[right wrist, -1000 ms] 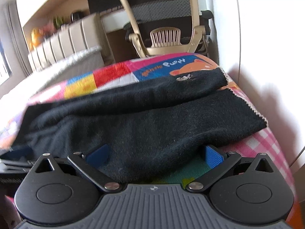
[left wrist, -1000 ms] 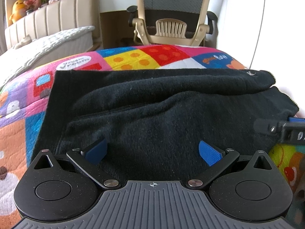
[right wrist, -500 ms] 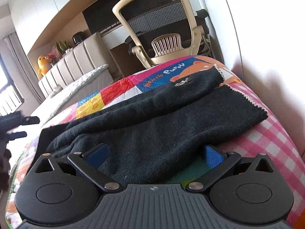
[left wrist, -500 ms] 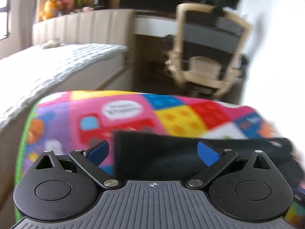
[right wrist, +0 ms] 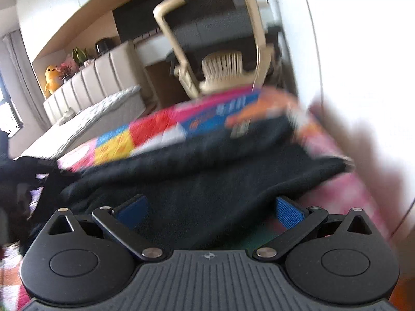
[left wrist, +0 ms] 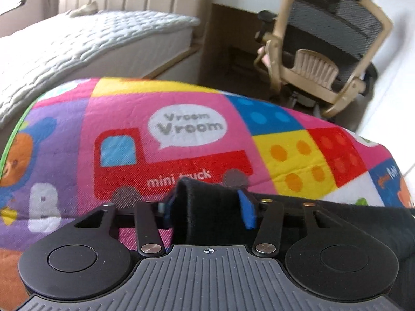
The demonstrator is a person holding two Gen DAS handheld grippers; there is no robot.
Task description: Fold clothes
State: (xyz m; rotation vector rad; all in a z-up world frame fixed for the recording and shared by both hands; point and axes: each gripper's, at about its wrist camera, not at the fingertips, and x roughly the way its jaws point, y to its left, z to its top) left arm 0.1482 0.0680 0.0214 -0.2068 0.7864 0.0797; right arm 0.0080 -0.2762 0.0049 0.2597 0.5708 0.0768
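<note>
A black knit garment [right wrist: 207, 173] lies across a colourful play mat [left wrist: 181, 140]. My left gripper [left wrist: 207, 207] is shut on a bunched corner of the black garment [left wrist: 205, 207], at the garment's left end over the red mini truck print. My right gripper [right wrist: 210, 207] is open, its blue pads [right wrist: 289, 211] wide apart over the garment's near edge. The right wrist view is motion-blurred. The left gripper shows as a dark blur at the far left of the right wrist view [right wrist: 23, 178].
A beige mesh office chair [left wrist: 324, 41] stands behind the mat, by a desk. A white quilted bed [left wrist: 90, 39] with a padded headboard lies to the left. A white wall [right wrist: 363, 51] runs along the mat's right side.
My left gripper moved left to the garment's corner and closed on it. My right gripper stayed open over the near edge and is moving, blurring its view.
</note>
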